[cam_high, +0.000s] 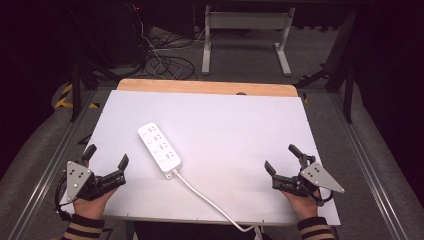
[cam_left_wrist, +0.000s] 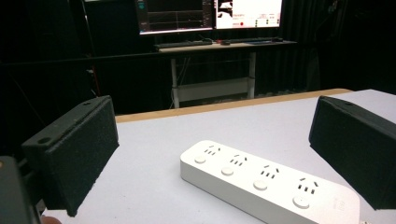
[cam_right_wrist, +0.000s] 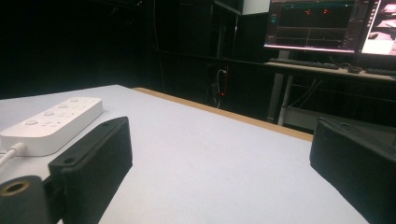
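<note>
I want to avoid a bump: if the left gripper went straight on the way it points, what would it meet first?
Most likely the white power strip: it lies on the table between the open jaws of the left gripper, a short way ahead.

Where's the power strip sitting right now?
In the high view the power strip lies flat on the white table, left of centre, nearer the left tool than the right tool. Its cord runs off the near edge.
</note>
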